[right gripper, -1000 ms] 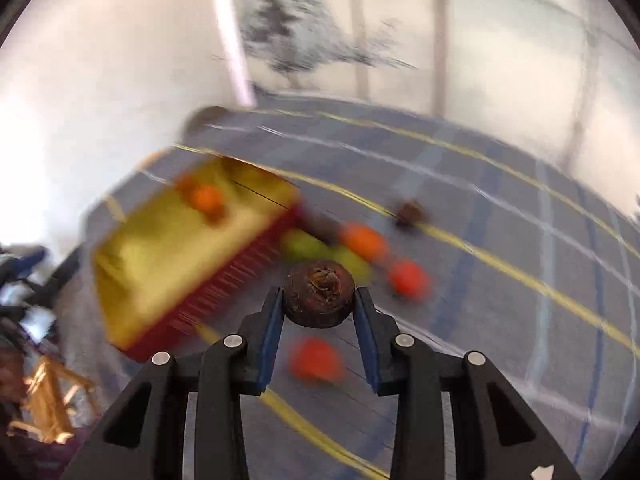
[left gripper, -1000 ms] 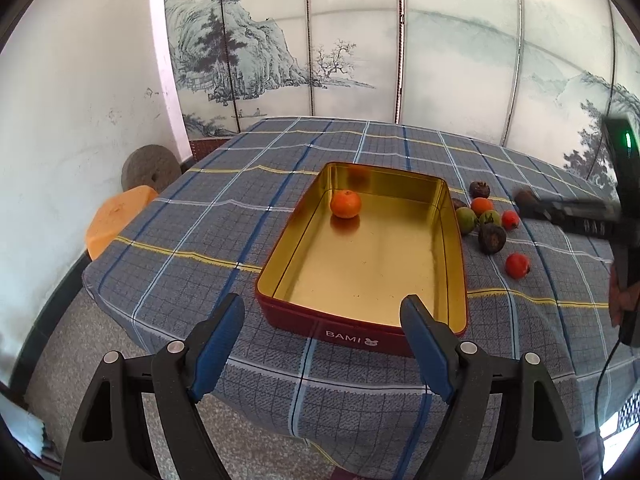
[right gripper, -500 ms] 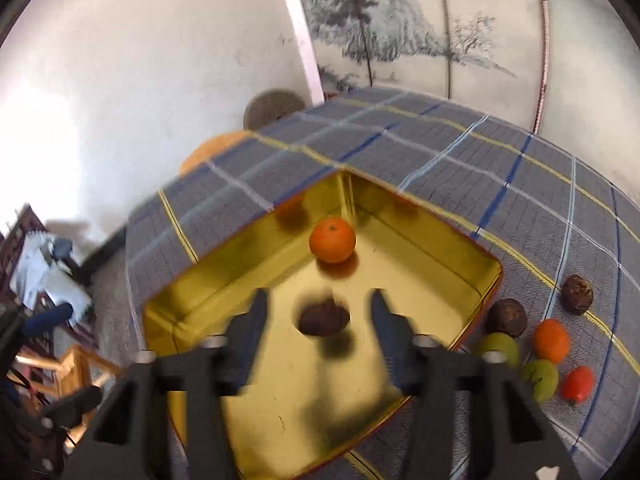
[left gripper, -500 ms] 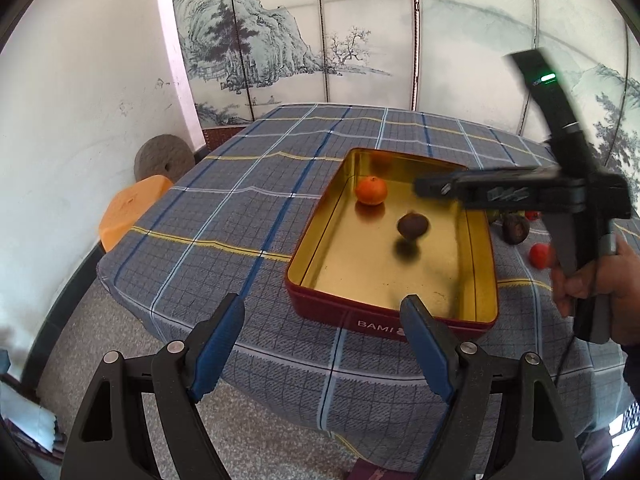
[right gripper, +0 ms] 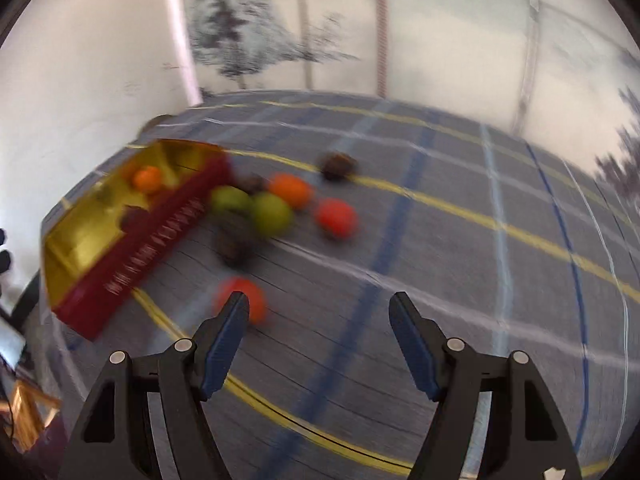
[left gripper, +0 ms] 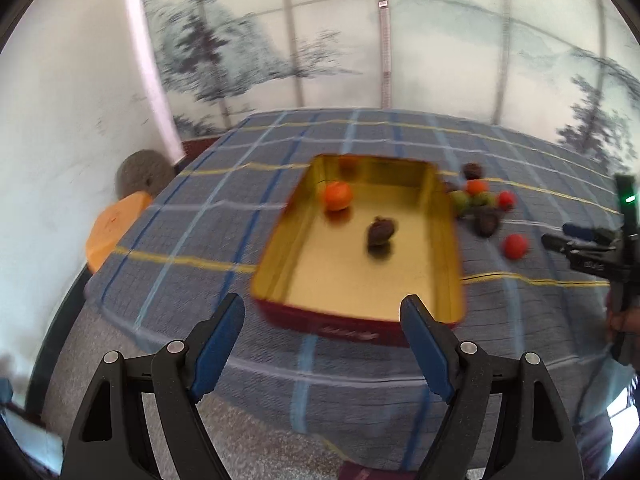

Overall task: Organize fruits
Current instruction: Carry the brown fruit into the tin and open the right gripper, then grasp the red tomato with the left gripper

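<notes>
**Two fruits in the tin, both grippers empty**

The plaid tablecloth (left gripper: 192,216) spreads out ahead of both grippers. On it, straight ahead of the left gripper (left gripper: 322,338), sits the red tin (left gripper: 348,330) with its gold inside, the near wall just beyond the spread blue fingertips. That gripper is released wide and holds nothing. The right gripper (right gripper: 319,322) is likewise spread apart and empty; the tin lies ahead of it to the left.

Inside the tin, an orange (left gripper: 337,196) rests toward the far end, and a dark brown fruit (left gripper: 380,232) lies near the middle, nearer the left gripper.

Outside, ahead-left of the right gripper, the loose fruits cluster beside the tin: two green ones (right gripper: 270,214), an orange one (right gripper: 290,190), dark ones, blurred. A red fruit (right gripper: 336,216) sits just beyond them, and another red fruit (right gripper: 240,298) lies right at the right gripper's left fingertip (right gripper: 230,326).
</notes>
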Demonstrator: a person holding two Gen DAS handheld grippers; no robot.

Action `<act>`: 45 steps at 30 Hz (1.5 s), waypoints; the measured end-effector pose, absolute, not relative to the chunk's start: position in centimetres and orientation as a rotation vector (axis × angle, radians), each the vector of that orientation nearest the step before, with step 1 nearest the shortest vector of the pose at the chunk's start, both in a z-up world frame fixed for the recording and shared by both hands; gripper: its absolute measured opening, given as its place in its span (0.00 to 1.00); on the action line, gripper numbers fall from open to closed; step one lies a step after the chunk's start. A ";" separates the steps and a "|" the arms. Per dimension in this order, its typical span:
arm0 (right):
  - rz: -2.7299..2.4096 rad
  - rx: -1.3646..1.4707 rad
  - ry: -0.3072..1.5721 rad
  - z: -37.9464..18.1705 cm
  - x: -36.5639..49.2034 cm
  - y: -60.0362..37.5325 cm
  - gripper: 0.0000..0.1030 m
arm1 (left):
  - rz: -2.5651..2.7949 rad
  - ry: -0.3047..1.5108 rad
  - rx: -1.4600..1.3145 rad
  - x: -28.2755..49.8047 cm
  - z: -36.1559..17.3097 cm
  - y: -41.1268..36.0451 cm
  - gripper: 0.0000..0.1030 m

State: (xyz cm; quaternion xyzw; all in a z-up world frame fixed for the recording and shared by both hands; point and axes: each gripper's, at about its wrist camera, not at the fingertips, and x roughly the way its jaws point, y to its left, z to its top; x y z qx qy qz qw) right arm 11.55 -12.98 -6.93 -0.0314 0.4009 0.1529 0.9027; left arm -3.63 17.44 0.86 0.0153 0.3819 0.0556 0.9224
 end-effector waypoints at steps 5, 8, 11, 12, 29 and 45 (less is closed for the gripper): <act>0.246 0.053 0.816 -7.0 11.9 -17.6 0.68 | -0.099 0.772 0.086 -1.9 2.7 12.0 0.78; 0.255 0.116 0.824 -7.6 12.4 -18.8 0.68 | -0.250 0.818 0.072 0.5 2.6 8.3 0.77; 0.288 0.115 0.797 -7.4 11.9 -18.5 0.68 | -0.337 0.867 0.055 3.0 1.5 5.0 0.63; 0.291 0.121 0.794 -7.3 11.5 -18.5 0.69 | -0.349 0.888 0.059 3.8 1.0 4.3 0.55; 0.357 0.212 0.748 -6.7 10.5 -19.5 0.74 | -0.301 1.057 0.084 12.1 -7.8 -1.1 0.32; 0.508 0.048 0.833 -6.0 10.9 -11.2 0.75 | -0.219 0.912 -0.066 4.6 -1.7 7.3 0.30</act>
